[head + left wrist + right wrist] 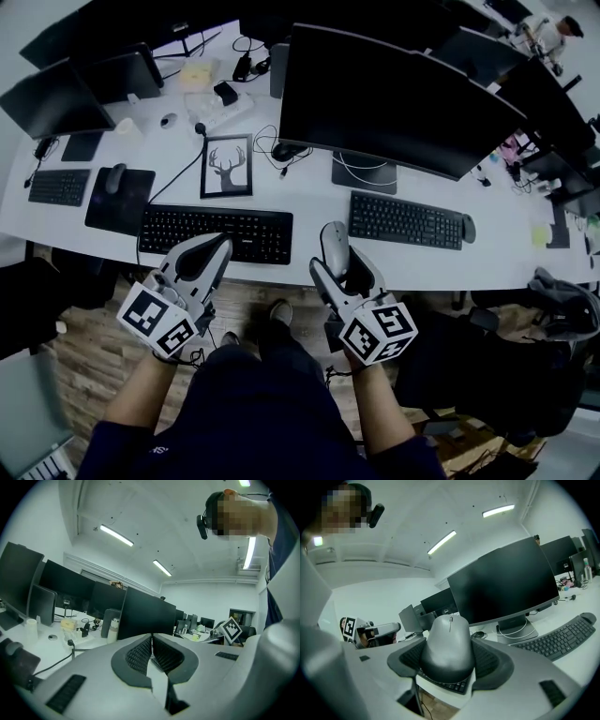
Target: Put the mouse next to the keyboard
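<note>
**A:** Start with the white desk (309,202): its front edge runs right under both your tools. The big dark monitor (394,103) stands well beyond your right fingertips.

**B:** There are two keyboards as well. The black keyboard (216,232) ends just left of your right fingers, and the second keyboard (405,220) starts just to their right. You're sitting in the gap between them.

**A:** Your right gripper (343,274) is clamped on the grey mouse (334,242). The right gripper view shows a pad on each flank, with the nose and wheel pointing away past the fingertips. It's off the desk, riding in the grip.

**B:** Your left gripper (217,248) has its fingers pressed together with nothing between them. The tips hang over the near edge of the black keyboard, so I'd say it's out of the job.

**A:** So I'd call this the carry, with the set-down not yet done.

**B:** For the next move, ease the mouse forward and down onto the bare strip ahead of your right fingertips. Keep it beside the black keyboard's end and level its belly to the desk. Only then let the fingers part.

**A:** Watch the desk edge, because it's close beneath those fingers. Release too near and the mouse could tip off.
</note>
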Available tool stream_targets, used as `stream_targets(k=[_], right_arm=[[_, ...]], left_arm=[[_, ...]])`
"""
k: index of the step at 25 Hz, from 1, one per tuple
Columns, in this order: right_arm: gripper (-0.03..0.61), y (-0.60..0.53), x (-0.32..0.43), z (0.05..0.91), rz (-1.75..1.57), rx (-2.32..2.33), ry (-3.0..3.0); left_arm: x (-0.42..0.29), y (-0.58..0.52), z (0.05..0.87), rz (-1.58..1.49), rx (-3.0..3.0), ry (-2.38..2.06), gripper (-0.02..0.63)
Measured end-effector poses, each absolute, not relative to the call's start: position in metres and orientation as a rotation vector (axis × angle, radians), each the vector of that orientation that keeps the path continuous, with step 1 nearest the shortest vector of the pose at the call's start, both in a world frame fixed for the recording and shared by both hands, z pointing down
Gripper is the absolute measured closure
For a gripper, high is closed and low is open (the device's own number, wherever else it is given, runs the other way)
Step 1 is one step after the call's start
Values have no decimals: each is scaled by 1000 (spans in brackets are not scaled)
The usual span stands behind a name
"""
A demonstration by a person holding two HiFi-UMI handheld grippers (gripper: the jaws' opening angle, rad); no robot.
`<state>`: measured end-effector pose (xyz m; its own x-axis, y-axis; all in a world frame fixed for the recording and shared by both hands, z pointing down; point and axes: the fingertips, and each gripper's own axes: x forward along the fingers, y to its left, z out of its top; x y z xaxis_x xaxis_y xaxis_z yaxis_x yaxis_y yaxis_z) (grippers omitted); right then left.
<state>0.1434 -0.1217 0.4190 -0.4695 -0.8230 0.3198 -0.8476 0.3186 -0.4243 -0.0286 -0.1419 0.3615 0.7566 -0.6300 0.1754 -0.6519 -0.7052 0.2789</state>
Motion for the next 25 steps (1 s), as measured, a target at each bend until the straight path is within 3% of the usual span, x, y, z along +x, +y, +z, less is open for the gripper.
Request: stream_targets(k=[25], right_arm=[[275,-192,187,541,919,1555,-2285]], left_arm=[[12,-200,419,195,2556,-967,577]])
